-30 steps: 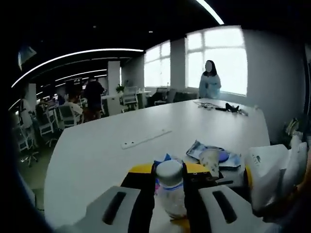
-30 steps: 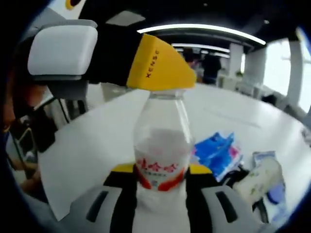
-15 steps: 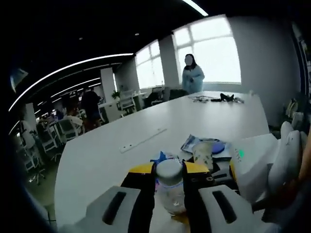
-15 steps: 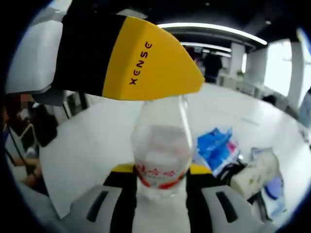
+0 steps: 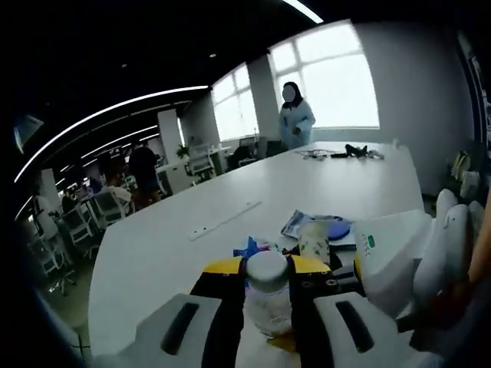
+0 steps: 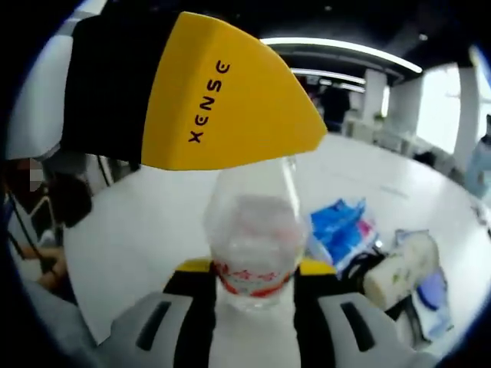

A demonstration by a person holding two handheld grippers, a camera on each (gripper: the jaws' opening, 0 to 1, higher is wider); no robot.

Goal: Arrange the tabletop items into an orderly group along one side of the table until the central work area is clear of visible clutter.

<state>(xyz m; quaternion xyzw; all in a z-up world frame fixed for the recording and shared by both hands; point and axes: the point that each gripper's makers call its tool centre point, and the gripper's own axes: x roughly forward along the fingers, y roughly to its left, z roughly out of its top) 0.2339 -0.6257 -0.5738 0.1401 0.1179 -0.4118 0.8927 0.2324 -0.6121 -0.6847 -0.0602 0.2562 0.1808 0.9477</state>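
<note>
We have the bottle (image 6: 253,253) pinched twice: left gripper (image 5: 267,295) at the cap, right gripper (image 6: 253,295) round the body; thin, slick plastic, probably light, so hold the stiffer neck

broad bare table (image 5: 153,245) left of the strip (image 5: 225,218), packets (image 6: 343,234), perhaps crowded, blocking right

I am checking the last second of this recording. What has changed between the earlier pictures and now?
In the right gripper view, the left tool on the bottle's top has grown larger, so the two tools have drawn closer. The right tool still clamps the clear bottle at its label. The blue packet and the white table stayed.
</note>
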